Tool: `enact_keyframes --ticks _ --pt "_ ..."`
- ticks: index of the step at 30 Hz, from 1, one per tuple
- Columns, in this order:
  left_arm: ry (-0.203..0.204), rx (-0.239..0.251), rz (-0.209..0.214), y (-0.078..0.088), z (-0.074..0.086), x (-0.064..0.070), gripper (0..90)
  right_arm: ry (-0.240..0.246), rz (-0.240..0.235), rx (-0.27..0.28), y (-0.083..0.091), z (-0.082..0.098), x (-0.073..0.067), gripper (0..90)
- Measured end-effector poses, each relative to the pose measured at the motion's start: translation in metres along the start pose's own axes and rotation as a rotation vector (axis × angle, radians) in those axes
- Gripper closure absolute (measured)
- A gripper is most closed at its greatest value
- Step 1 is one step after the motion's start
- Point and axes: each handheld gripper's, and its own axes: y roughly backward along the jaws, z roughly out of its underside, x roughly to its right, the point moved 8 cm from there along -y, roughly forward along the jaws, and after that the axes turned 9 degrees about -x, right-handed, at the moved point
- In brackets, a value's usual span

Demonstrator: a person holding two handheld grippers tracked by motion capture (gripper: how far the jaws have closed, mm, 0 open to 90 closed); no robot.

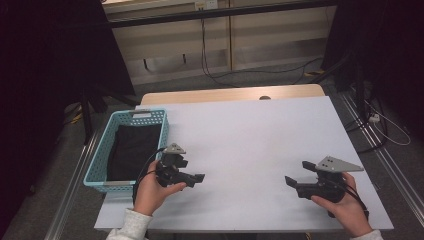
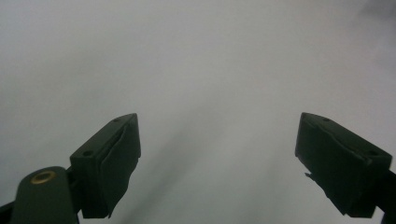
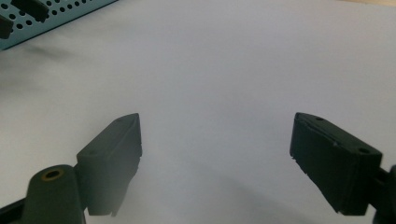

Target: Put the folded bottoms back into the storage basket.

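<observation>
Your left gripper [image 1: 199,178] sits in your left hand [image 1: 150,192] over the near left part of the table [image 1: 250,130], just to the right of the near corner of the blue basket [image 1: 102,157]. It points toward the table's centre, with its grey three-cornered plate on top. In the left gripper view its jaws stand wide apart with nothing between them; behind them is bare, blurred pale surface. Your right gripper [image 1: 291,181] is in your right hand [image 1: 345,207] over the near right part of the table, well apart from the left one and aimed back toward it. In the right gripper view [image 3: 215,163] its jaws are also spread wide and empty, with the white table surface running between them. The perforated blue wall of the basket [image 3: 56,16] shows at the top left corner of that view, far from the jaws. The basket rests at the table's left edge, its long side running away from you, slightly overhanging the edge. A black cloth [image 1: 131,150] lies inside it, covering most of the bottom. Neither gripper touches the basket or the cloth. The cable of the left gripper loops down beside your left wrist. Your sleeve [image 1: 127,227] is light-coloured at the bottom edge of the high view.
</observation>
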Motion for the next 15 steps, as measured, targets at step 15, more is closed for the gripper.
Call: enact_keyframes --ticks 15 --pt "0.003 0.019 -0.008 0.0039 0.0079 -0.0033 12.9 -0.005 0.006 -0.007 0.0032 0.0059 0.0029 16.0"
